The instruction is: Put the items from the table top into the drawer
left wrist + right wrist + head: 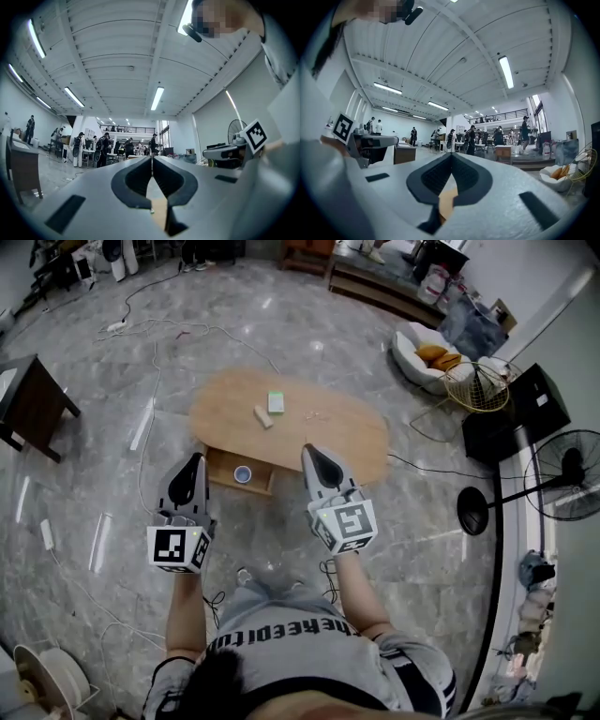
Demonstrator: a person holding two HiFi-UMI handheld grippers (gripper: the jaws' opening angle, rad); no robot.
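Head view: the left claw (196, 463) and the right claw (310, 454) hang side by side on the near side of the oval worktop (356, 432). Both are closed and carry nothing. The open drawer (220, 468) lies between them, nearer the left claw's tip, with a round roll (243, 474) already in it. Beyond both tips, on the worktop, sit a green box (276, 402) and a tan block (263, 416), just beside each other. A pale speck farther ahead of the right claw may be another item, but it is too small to tell.

I judge this a pause between fetches: one thing is stowed and at least two wait. The next move calls for one claw to open, tip downward and come in over the box or the block.

The drawer's front juts out from the worktop's near edge, so a descending claw should pass over it, not into it. The worktop is bare around the two items, leaving free room on every side.

Left gripper view: the jaws meet tip to tip with nothing between them, looking out level across a wide hall.

Right gripper view: here too the jaws are pressed together and empty, with open space ahead.
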